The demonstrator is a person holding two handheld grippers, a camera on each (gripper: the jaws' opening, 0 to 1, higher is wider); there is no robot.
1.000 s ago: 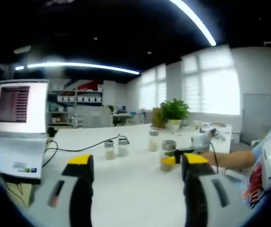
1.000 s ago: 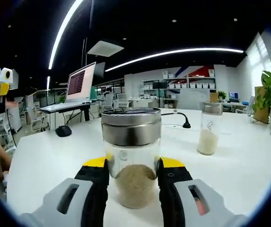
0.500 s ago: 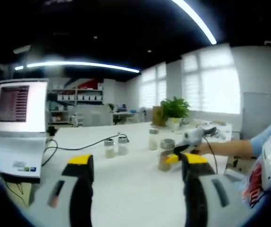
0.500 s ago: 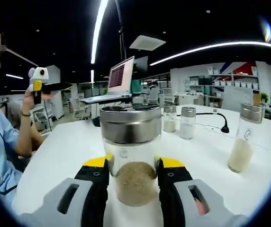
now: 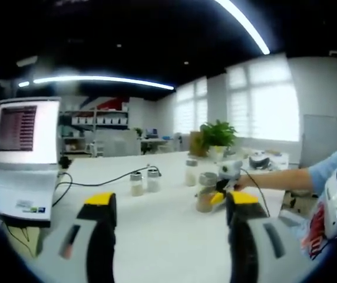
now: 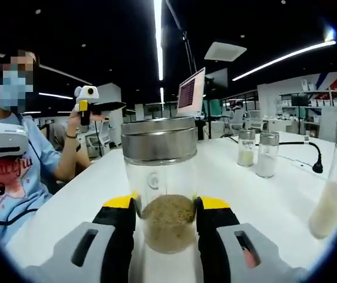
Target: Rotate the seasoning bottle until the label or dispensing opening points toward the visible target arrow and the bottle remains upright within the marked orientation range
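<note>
Here, on the white table [image 6: 263, 200], your right gripper [image 6: 165, 221] clasps the upright seasoning bottle [image 6: 160, 183] low on its glass, a small round mark facing you. Your left gripper [image 5: 168, 206] hovers apart, unclenched; twist level, without tipping.

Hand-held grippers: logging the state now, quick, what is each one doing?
Left hand-held gripper: open, holding nothing.
Right hand-held gripper: shut on the clear glass seasoning bottle with a steel lid.
</note>
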